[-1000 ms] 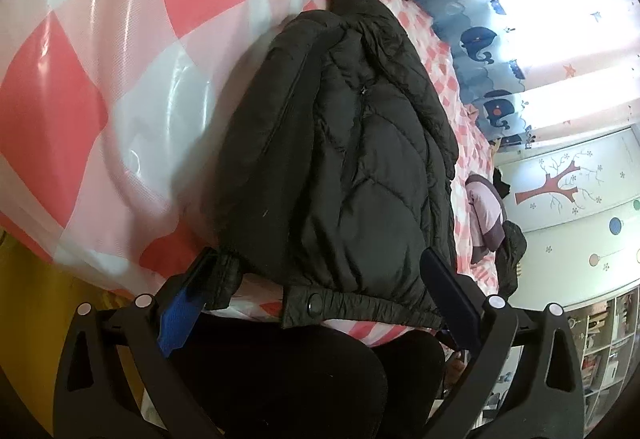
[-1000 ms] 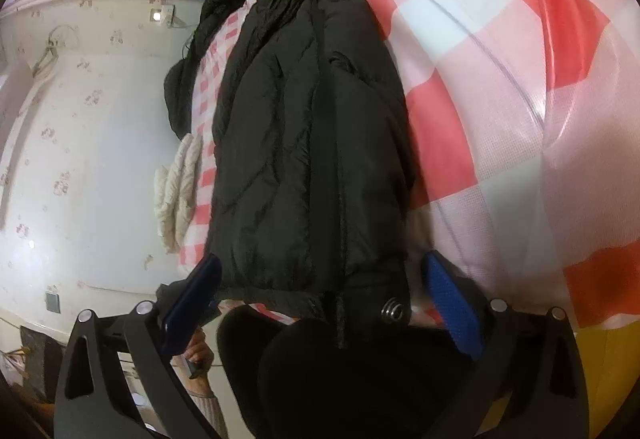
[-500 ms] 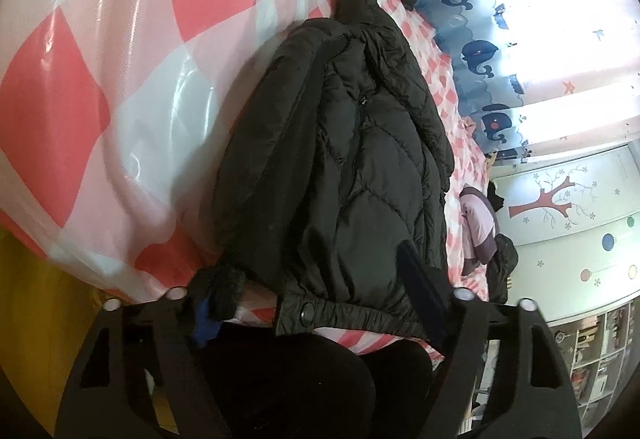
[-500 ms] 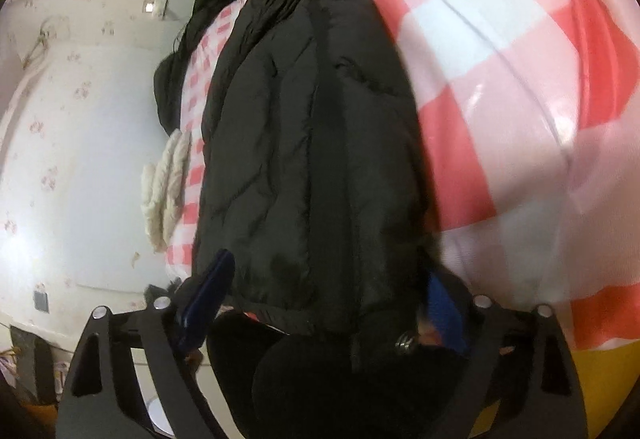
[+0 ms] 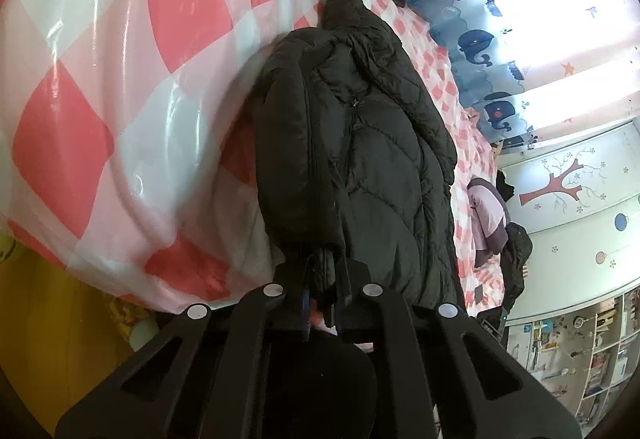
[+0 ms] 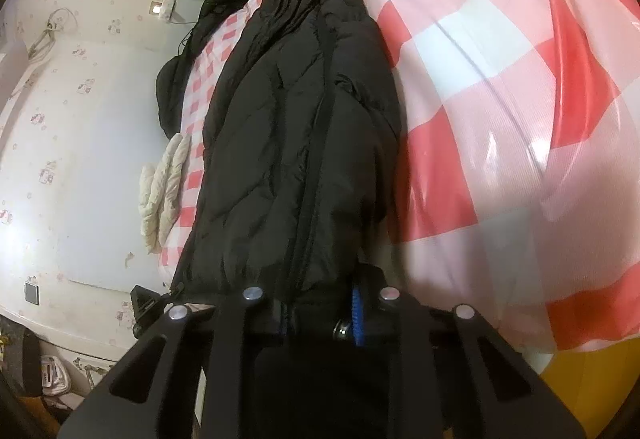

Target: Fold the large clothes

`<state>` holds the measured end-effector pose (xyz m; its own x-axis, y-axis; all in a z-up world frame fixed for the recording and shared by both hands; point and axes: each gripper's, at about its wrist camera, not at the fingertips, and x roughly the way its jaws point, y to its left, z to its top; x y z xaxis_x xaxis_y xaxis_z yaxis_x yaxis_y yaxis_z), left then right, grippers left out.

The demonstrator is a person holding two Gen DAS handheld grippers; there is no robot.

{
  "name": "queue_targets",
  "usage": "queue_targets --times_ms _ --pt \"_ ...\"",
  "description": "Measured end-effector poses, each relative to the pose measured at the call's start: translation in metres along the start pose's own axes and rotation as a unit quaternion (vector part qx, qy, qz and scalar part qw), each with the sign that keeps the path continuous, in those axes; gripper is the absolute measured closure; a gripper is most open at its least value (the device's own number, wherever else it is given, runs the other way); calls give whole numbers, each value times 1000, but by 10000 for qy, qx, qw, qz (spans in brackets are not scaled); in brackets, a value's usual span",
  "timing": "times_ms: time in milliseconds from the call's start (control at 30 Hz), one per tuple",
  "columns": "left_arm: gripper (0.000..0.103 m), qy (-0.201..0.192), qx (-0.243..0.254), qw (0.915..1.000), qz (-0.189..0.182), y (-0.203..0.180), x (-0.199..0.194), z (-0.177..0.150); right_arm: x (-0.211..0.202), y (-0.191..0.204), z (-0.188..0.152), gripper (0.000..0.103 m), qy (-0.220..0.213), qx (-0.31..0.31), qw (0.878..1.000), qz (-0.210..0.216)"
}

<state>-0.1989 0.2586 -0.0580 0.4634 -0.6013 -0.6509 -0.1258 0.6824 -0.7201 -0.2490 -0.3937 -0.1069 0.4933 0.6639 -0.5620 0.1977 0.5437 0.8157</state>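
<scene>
A long black quilted jacket [image 5: 360, 143] lies lengthwise on a bed covered with a red, pink and white checked sheet [image 5: 120, 87]. Its sides are folded inward, so it forms a narrow strip. My left gripper [image 5: 324, 295] is shut on the jacket's near hem at one corner. The jacket also shows in the right wrist view [image 6: 296, 143], where my right gripper [image 6: 320, 315] is shut on the hem at the other corner. A metal snap shows beside the right gripper's blue pad. The fingertips of both are buried in fabric.
Another black garment [image 6: 180, 79] and a cream quilted item [image 6: 164, 187] lie by the wall. A pink and purple garment [image 5: 488, 219] lies near the bed's far side. Whale-print curtains [image 5: 472, 39] hang behind. The bed's yellow edge [image 5: 52, 319] is below the sheet.
Both grippers were open around the jacket's hem one second ago. They have moved in and closed on the hem.
</scene>
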Motion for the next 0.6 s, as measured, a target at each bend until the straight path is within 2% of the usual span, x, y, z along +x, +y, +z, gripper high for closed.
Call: queue_targets --times_ms 67,233,433,600 --pt "97 28 -184 9998 -101 9 2 1 -1 -4 -3 82 -52 79 9999 92" --pt "97 -20 -362 9976 -593 5 -12 0 -9 7 -4 84 -396 223 9961 760" --pt "97 -147 53 9944 -1048 -41 -46 -6 -38 55 2 87 -868 -121 9808 1740" --pt "97 -226 296 9907 -1305 -61 -85 -24 -71 86 -13 87 -922 -490 9740 2010"
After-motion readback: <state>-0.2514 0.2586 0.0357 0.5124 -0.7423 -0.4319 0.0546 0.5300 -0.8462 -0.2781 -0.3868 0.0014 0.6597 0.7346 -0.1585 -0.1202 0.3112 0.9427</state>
